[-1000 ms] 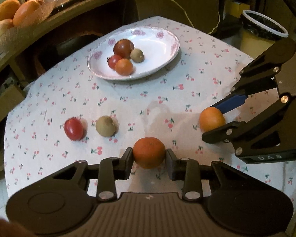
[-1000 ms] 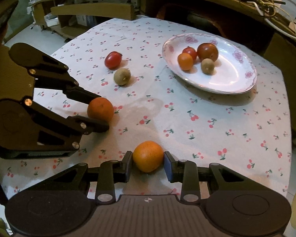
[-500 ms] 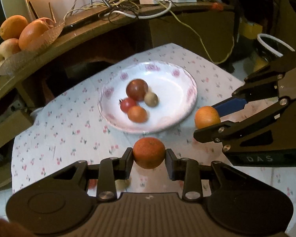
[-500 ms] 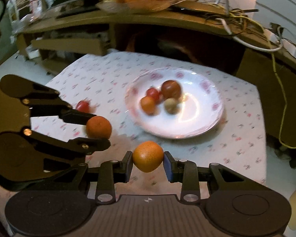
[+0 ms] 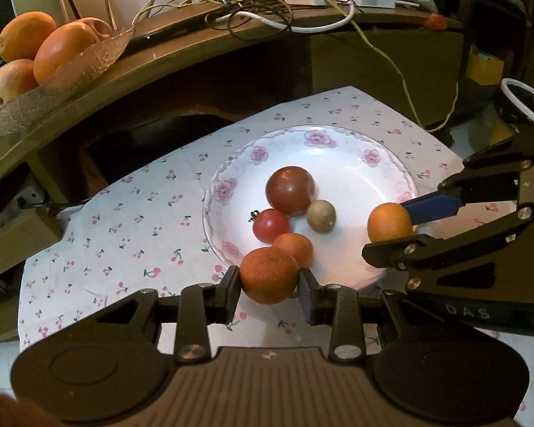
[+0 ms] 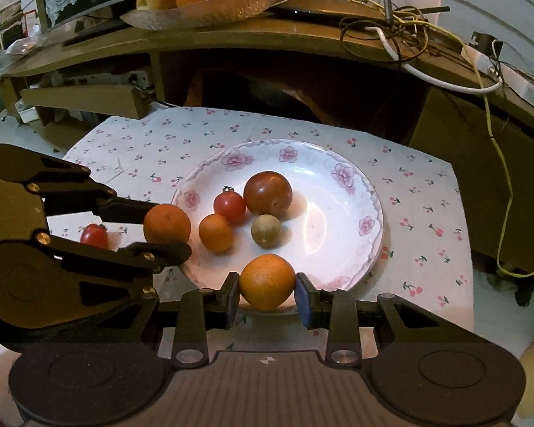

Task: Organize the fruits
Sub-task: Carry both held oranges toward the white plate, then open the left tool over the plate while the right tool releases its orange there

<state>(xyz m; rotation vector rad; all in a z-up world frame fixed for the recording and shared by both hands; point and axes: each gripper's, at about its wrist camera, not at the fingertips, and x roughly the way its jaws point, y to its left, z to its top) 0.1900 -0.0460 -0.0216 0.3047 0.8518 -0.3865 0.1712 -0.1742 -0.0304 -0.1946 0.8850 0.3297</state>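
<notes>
Your left hand-held gripper [image 5: 268, 286] is clamped on a dull orange round tangerine [image 5: 269, 275] at the near-left rim of the white floral-rimmed plate [image 5: 341, 149]; your right hand-held gripper [image 6: 267, 293] pinches a brighter orange round fruit [image 6: 267, 281] at its near rim. Four small fruits crowd the plate's centre-left: the dark red tomato [image 6: 267, 193], small red tomato [image 6: 229, 206], small orange [image 6: 215, 232] and brown-green kiwi [image 6: 265, 230]. The plate's right half lies bare. A red tomato [image 6: 94, 235] sits on the cherry-print tablecloth [image 6: 420, 213], left of the plate.
</notes>
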